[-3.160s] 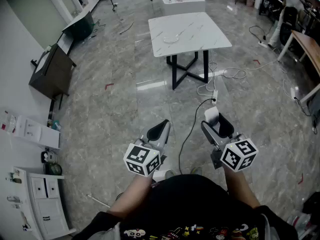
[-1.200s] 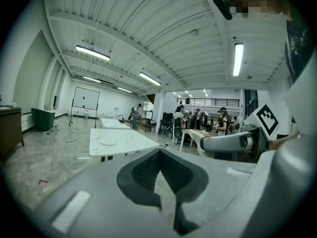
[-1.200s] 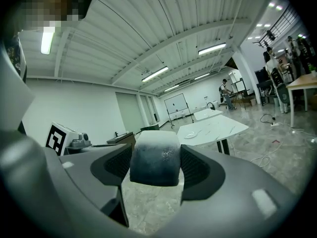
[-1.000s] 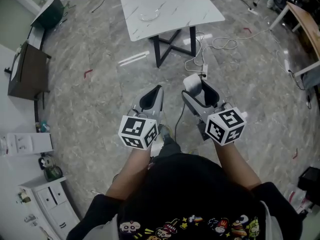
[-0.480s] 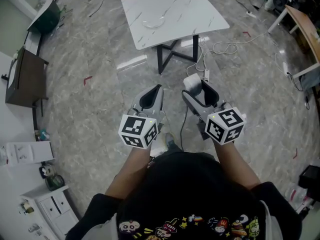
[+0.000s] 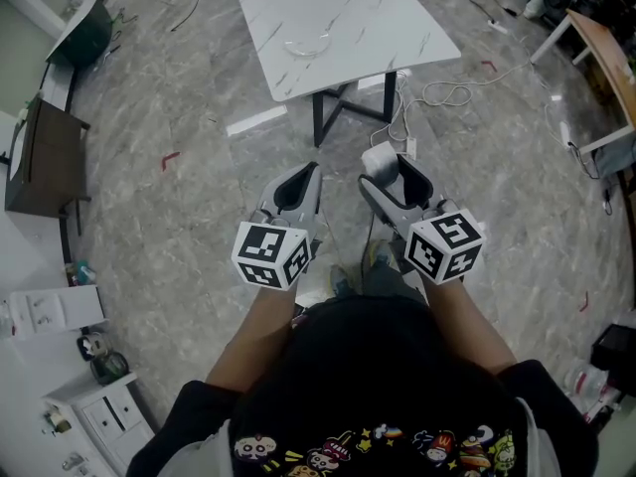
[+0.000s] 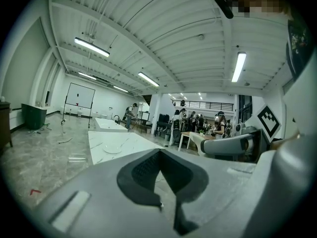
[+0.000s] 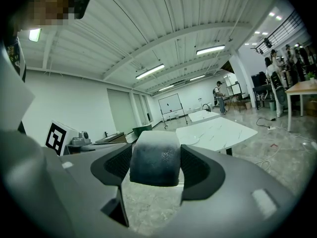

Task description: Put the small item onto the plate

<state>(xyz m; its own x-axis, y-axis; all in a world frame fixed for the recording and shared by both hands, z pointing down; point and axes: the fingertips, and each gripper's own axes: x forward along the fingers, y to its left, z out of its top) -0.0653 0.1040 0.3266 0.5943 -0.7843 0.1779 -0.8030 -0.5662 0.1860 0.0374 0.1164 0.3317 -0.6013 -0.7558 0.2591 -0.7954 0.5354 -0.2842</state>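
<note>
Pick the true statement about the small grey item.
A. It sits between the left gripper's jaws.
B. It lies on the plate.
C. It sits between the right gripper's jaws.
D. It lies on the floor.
C: the right gripper view shows the small grey item clamped between the jaws of the right gripper, while the plate lies bare on the white table ahead.

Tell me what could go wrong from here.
Loose cables lie on the floor beside the table: a snagged foot might jolt the right gripper. The small item stands proud of the jaws clamping it, so a jolt may work it loose. The plate looks clear and faint on the pale top, so the drop could miss it.
</note>
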